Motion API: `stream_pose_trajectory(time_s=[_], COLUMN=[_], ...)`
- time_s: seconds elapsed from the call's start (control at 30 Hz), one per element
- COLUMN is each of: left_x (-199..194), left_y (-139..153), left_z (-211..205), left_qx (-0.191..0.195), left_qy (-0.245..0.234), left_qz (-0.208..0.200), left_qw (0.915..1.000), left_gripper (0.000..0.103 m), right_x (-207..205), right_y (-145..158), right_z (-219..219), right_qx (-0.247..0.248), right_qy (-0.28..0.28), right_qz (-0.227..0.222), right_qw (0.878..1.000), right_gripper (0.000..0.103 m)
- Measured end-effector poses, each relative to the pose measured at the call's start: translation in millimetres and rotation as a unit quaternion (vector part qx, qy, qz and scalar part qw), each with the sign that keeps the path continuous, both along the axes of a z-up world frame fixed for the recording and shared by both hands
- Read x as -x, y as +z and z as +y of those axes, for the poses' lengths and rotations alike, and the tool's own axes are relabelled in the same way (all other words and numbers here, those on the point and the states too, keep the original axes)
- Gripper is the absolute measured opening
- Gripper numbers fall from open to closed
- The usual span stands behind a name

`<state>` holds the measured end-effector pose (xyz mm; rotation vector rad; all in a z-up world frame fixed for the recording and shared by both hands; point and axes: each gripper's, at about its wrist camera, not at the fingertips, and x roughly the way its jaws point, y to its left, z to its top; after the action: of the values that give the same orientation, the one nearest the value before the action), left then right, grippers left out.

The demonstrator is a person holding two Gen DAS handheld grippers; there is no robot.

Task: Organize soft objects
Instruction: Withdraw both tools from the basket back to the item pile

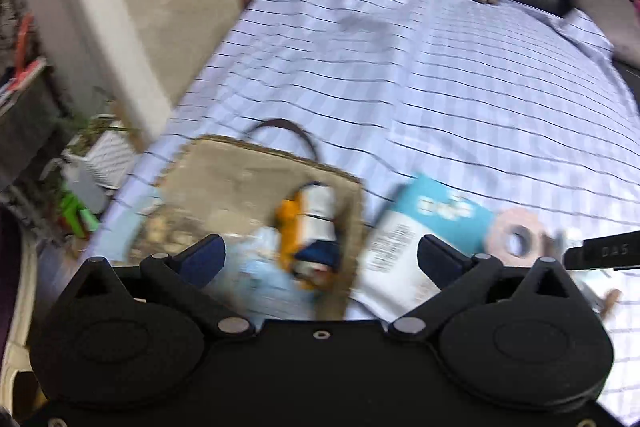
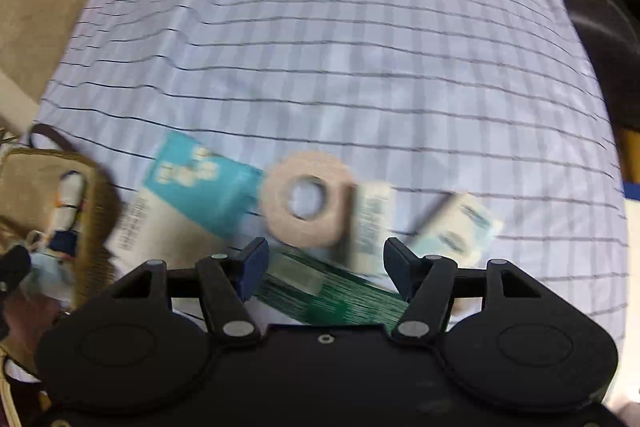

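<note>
At far left, the woven basket (image 2: 94,195) with a dark handle rests on the striped bedsheet (image 2: 340,47). It already contains an orange-and-white soft item (image 1: 312,223) and pale blue fabric (image 1: 260,267). The left gripper (image 1: 320,255) is positioned above the basket opening, fingers spread fully apart, nothing between them.

Just right of the basket lies a teal-and-white packet (image 2: 188,195), flat on the sheet. Next comes a beige bandage roll (image 2: 308,199), which overlaps the packet's right edge. Beside the roll are a small pale packet (image 2: 372,223) and, further right, a light wrapped pack (image 2: 460,223). A green packet (image 2: 332,295) lies nearest the camera.

The right gripper (image 2: 326,263) is positioned above the green packet, fingers partly spread, gripping nothing.

Hazards, as judged:
- Both views are motion-blurred; closing at speed may miss the target.
- Items overlap, so a pinch may drag a neighbouring item.
- Thin flat packets may slip, or the sheet may be pinched instead.
</note>
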<state>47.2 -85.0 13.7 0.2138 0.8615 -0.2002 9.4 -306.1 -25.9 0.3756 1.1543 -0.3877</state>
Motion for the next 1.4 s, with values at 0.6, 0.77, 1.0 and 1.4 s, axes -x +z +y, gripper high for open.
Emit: stream_pose_trajectory(time_s=[0.6, 0.77, 1.0, 1.4], left_x=[42.9, 45.3, 40.9, 40.0], left_y=[-26.1, -28.3, -29.1, -29.0], left_z=[-80.4, -81.5, -76.0, -72.0], left_qx=[0.026, 0.019, 0.029, 0.035], left_qy=[-0.135, -0.137, -0.136, -0.137], left_qz=[0.101, 0.106, 0.116, 0.122], left_qw=[0.9854, 0.9847, 0.9834, 0.9824], left_gripper=[0.099, 0.099, 0.099, 0.099], right_x=[75.0, 63.1, 47.6, 51.7], right_y=[-56.3, -69.9, -81.5, -70.9], right_z=[-92.1, -88.9, -73.2, -49.0], right_qx=[-0.006, -0.008, -0.001, 0.018], right_qy=[-0.110, -0.099, -0.072, -0.044], right_qz=[0.056, 0.059, 0.076, 0.091], right_qw=[0.992, 0.993, 0.995, 0.995], right_gripper=[0.063, 0.062, 0.040, 0.017])
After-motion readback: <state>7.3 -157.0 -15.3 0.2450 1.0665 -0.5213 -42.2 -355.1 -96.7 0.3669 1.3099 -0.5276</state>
